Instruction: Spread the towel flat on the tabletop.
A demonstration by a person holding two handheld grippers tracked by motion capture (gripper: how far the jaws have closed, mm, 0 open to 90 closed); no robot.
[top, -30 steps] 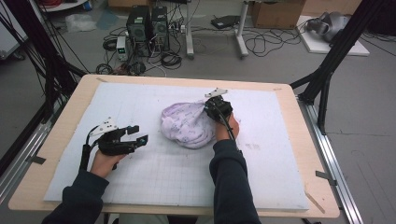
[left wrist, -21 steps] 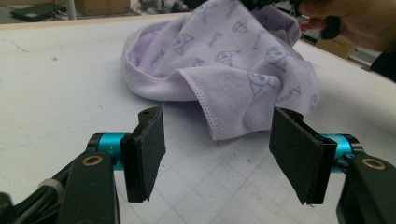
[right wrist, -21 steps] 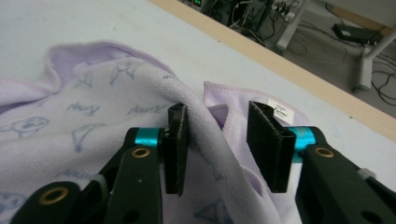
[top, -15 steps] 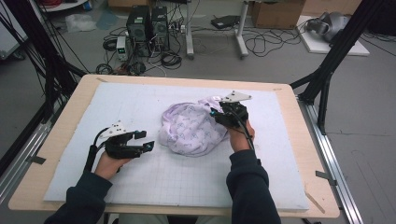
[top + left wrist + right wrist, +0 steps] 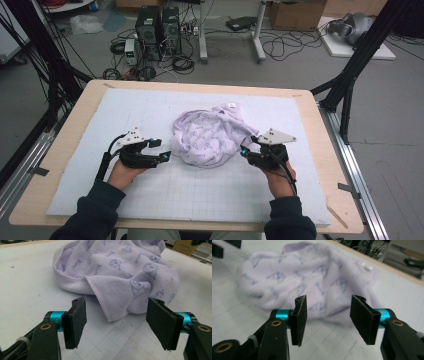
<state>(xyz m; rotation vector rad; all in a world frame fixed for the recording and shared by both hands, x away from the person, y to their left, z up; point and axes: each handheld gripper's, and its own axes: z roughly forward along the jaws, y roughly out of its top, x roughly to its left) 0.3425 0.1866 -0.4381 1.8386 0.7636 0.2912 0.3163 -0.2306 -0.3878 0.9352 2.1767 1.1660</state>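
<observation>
High view: crumpled lilac terry towel point(image 5: 210, 137) between two wide-open, empty hand-held grippers.

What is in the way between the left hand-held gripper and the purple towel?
Nothing visible. The left hand-held gripper has its jaws open, and only bare white mat lies between them and the hanging corner of the purple towel. The towel's corner sits just ahead of the pads, not touching them.
</observation>
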